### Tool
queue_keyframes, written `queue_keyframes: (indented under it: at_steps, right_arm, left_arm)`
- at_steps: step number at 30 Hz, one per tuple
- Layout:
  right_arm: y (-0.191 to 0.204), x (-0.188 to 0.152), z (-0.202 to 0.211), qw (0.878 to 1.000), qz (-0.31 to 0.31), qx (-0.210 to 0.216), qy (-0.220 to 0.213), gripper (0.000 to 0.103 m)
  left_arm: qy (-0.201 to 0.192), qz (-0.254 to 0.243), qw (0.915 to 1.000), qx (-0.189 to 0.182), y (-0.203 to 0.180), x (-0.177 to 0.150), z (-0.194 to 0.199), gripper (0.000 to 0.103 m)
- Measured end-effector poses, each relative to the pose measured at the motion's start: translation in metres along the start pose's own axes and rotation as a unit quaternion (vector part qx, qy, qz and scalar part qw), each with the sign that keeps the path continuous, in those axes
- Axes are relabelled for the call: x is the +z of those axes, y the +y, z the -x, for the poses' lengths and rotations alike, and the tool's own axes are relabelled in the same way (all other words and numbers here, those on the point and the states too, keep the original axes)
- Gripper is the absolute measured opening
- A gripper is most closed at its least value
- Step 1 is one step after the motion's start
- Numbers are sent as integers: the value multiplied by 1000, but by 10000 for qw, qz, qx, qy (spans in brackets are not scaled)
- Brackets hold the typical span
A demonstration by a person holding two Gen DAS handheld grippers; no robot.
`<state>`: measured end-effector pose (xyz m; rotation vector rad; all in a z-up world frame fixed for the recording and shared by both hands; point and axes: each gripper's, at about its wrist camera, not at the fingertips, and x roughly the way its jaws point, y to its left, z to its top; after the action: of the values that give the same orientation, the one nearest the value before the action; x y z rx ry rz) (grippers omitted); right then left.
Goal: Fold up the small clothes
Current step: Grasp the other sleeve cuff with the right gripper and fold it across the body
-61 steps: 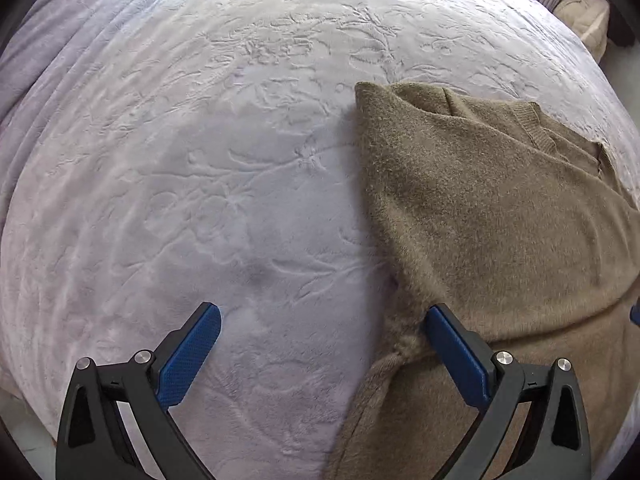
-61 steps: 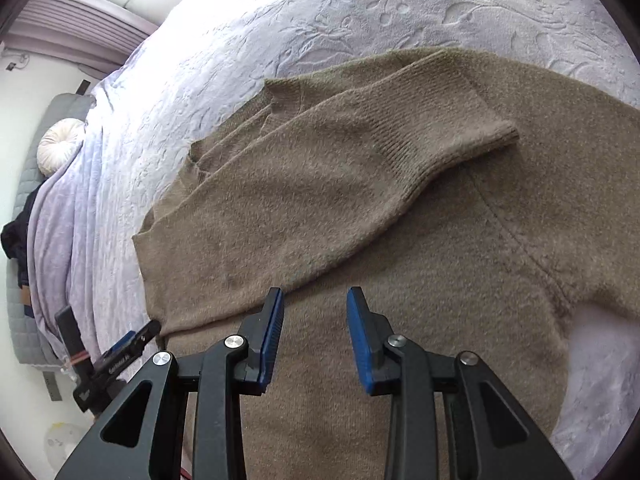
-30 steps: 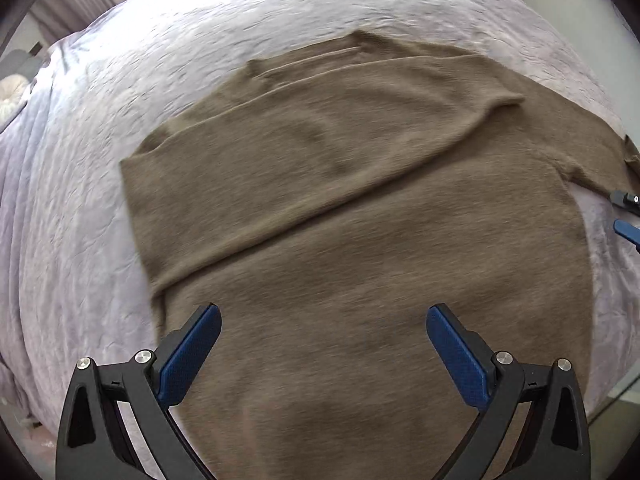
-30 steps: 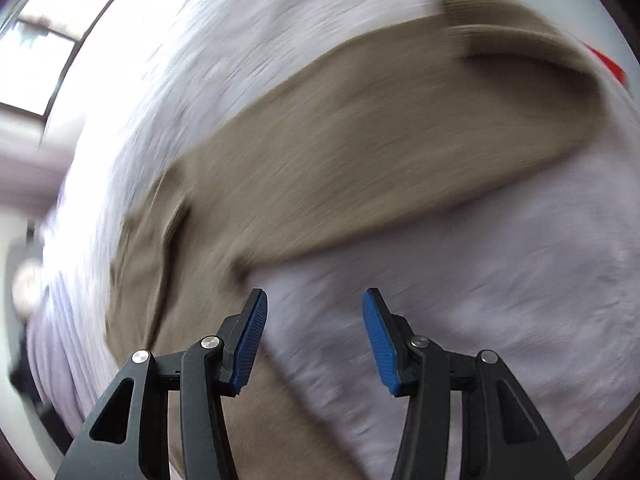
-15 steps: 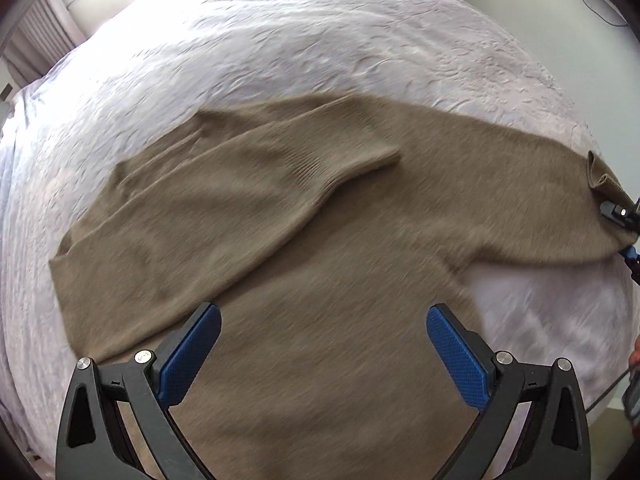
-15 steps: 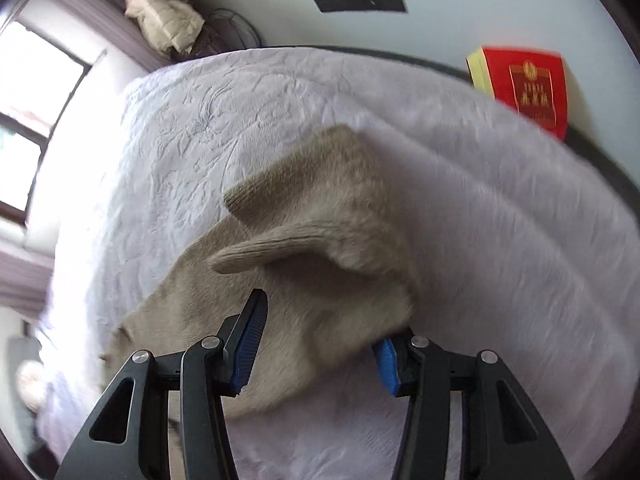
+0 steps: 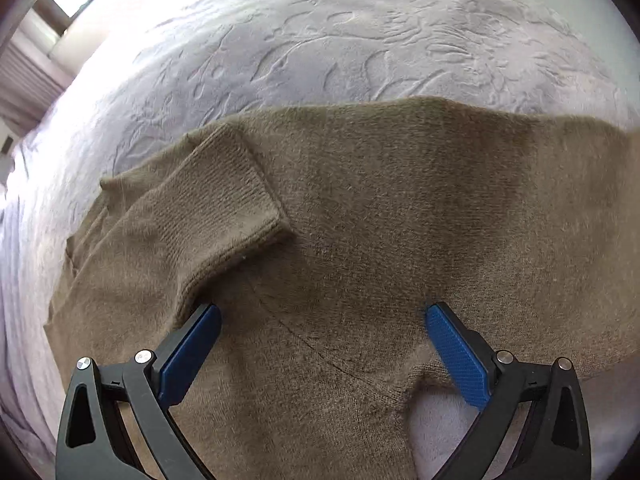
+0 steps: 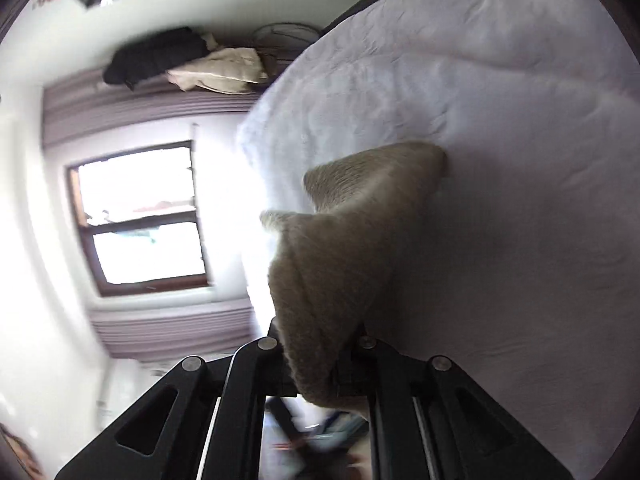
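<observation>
So the sweater (image 7: 380, 240) is lying mostly flat on the bed (image 7: 320, 40), brown knit on the pale embossed bedspread, with one sleeve (image 7: 208, 208) already folded in across the chest, cuff pointing toward the middle. Looks like the step in hand is the other sleeve. The right gripper (image 8: 316, 364) has its jaws clamped shut on that sleeve's end (image 8: 340, 240), and the fabric rises off the bedspread in a tented fold from the jaws back to where it meets the bed. The left gripper (image 7: 320, 344) hangs over the sweater's body near the armpit seam, jaws wide open, gripping nothing, one pad just beside the folded sleeve's edge.

Next move probably calls for carrying the pinched sleeve over the body so it lands across the chest, flat and without dragging the whole sweater along. The left gripper could pin the body down while that happens.
</observation>
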<state>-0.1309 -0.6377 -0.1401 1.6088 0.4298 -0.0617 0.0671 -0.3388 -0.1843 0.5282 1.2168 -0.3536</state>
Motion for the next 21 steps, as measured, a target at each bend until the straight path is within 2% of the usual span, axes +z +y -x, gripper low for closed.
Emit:
queue_keyframes:
  at_steps: [2, 5, 9, 13, 16, 17, 19, 20, 21]
  right_arm:
    - [10, -3, -12, 9993, -8, 347, 135, 10]
    - [40, -15, -39, 9970, 321, 569, 418, 10]
    - [83, -40, -89, 9901, 932, 567, 883, 10]
    - [123, -82, -147, 9714, 1821, 291, 1495, 10]
    - [148, -134, -201, 9399, 2715, -80, 2067, 10]
    - [153, -156, -221, 9244, 3046, -225, 2284, 10]
    - [155, -202, -257, 8881, 3641, -530, 2754, 10]
    - [151, -232, -280, 8636, 3942, -741, 3055, 10]
    - [144, -253, -294, 8468, 4120, -899, 3243, 10]
  left_arm:
    - [-1, 63, 9999, -155, 7, 2, 6, 103]
    - [-119, 307, 9984, -455, 31, -1, 22, 103]
    - [-464, 613, 9958, -488, 80, -16, 48, 103]
    - [-463, 1088, 9926, -268, 146, -42, 53, 103]
    - [-408, 1417, 9891, 26, 199, -69, 52, 103]
    - [-372, 1520, 9876, 124, 216, -82, 53, 103]
    - [-250, 1726, 9842, 293, 249, -102, 48, 103]
    - [-190, 1823, 9824, 375, 263, -111, 45, 103]
    - [-115, 1928, 9801, 462, 276, -120, 41, 103]
